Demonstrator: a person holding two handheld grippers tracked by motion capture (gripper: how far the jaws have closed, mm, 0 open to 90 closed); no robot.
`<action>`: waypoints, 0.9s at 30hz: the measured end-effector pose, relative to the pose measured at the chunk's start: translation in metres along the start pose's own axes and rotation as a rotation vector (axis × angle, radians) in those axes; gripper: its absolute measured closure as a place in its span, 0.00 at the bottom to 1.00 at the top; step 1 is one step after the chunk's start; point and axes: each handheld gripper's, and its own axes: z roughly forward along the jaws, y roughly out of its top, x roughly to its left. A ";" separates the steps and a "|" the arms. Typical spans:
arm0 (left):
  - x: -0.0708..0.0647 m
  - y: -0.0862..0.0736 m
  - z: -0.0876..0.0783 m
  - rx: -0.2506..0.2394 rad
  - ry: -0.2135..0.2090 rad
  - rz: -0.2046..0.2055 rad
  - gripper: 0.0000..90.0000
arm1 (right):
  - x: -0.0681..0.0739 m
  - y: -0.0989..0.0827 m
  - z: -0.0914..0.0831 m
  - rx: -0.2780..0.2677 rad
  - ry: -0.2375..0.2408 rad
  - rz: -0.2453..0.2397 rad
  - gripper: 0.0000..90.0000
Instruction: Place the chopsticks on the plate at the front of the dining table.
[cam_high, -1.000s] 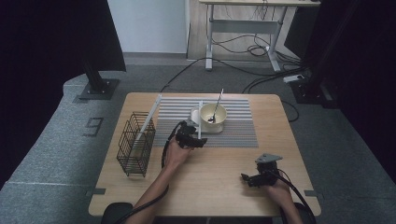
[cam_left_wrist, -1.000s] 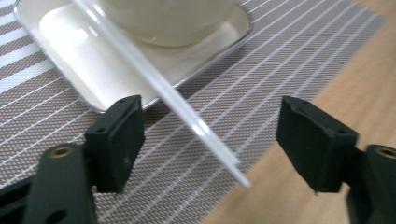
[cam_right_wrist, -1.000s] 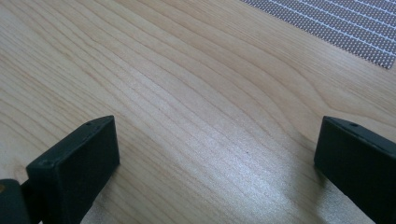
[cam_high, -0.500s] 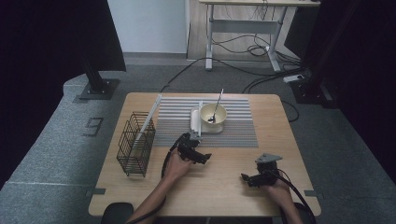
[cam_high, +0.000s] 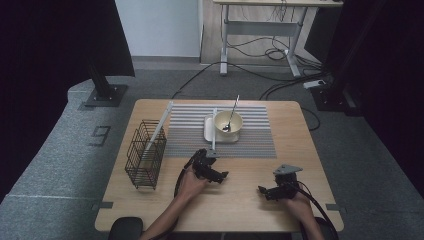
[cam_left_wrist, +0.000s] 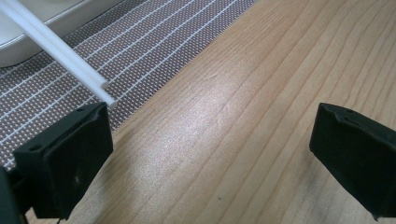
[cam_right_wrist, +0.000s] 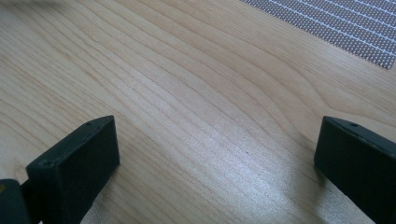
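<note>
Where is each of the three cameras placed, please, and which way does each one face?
High view: above the person's side, looking forward and down on the wooden table; forearms and both grippers show.
Left gripper view: rides the left gripper, looking along its open black jaws at the white chopsticks on the striped brown mat.
Right gripper view: rides the right gripper, jaws open over bare wood.
Both gripper views share the mat.

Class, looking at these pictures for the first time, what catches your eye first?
The cream bowl with a spoon in it, on the striped mat at the table's far side. Left of the mat stands a black wire basket. Nearer, both grippers, left and right, hover open over bare wood.
</note>
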 end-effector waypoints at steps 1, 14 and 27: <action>-0.001 0.000 0.000 -0.001 0.003 0.000 0.00 | 0.000 0.000 0.000 0.000 0.000 0.000 0.00; -0.005 -0.002 -0.002 -0.007 0.003 -0.004 0.00 | 0.000 0.000 0.000 0.000 0.000 0.000 0.00; -0.004 0.001 0.002 -0.007 0.007 -0.005 0.00 | 0.000 0.000 0.000 0.000 0.000 0.000 0.00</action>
